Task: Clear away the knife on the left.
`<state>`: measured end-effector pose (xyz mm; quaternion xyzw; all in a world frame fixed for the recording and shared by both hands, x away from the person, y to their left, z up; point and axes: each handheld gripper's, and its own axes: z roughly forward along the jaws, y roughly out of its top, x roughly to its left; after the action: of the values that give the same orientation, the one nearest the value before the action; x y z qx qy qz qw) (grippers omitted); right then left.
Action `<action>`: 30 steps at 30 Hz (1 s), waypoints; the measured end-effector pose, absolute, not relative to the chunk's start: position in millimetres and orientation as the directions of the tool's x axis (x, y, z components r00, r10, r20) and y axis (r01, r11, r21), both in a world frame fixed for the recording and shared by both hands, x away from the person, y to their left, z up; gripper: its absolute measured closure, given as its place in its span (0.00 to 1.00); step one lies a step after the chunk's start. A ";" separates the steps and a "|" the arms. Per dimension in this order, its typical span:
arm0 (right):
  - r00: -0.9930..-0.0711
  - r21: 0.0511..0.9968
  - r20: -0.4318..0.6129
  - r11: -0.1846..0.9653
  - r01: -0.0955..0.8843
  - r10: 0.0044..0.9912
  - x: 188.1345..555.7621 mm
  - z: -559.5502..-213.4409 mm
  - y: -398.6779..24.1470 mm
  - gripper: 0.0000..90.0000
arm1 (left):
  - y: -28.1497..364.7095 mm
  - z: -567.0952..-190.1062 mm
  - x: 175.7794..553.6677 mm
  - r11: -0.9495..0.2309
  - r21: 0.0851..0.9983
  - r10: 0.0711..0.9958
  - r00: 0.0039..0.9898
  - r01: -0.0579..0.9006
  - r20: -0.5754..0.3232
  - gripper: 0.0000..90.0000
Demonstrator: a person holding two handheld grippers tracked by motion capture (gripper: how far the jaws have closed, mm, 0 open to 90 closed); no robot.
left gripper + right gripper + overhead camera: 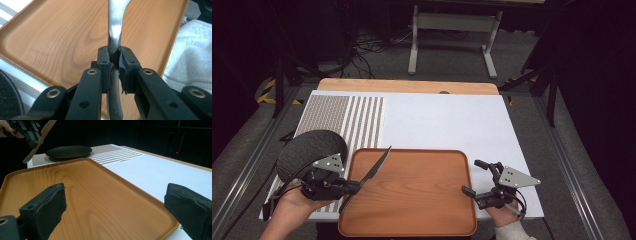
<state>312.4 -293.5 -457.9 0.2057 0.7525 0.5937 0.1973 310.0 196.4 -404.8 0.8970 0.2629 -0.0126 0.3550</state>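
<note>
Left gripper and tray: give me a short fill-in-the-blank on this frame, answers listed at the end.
1. The left gripper is shut on a ____.
2. The right gripper has its jaws ____.
3. The wooden tray has ____ lying on it.
4. The black plate sits on the ____ side of the tray.

Missing words: knife; open; nothing; left

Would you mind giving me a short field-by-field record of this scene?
left gripper: jaws shut on knife
knife: held above tray, blade pointing away from the person
tray: wooden, nothing lying on it, near edge of table
right gripper: jaws open, holding nothing, at tray's right rim
plate: dark, on patterned mat left of tray
mat: striped and dotted, on white tabletop
</note>
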 end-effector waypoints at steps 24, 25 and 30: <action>-0.841 0.975 -0.042 0.204 0.083 0.539 313.2 -458.6 -293.8 0.05 | 161.3 -433.2 313.3 -0.649 0.469 0.549 0.795 0.599 -0.257 0.89; -0.841 0.976 -0.042 0.204 0.082 0.539 313.1 -458.5 -293.8 0.05 | 160.1 -434.0 313.0 -0.645 0.464 0.554 0.790 0.607 -0.264 0.89; -0.841 0.976 -0.045 0.205 0.079 0.540 312.8 -458.2 -294.2 0.05 | 157.4 -435.5 312.7 -0.647 0.440 0.568 0.779 0.622 -0.265 0.89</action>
<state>312.8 -294.2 -458.2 0.2057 0.7516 0.5961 0.1934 312.7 157.4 -435.5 0.9061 0.3286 -0.0516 0.2616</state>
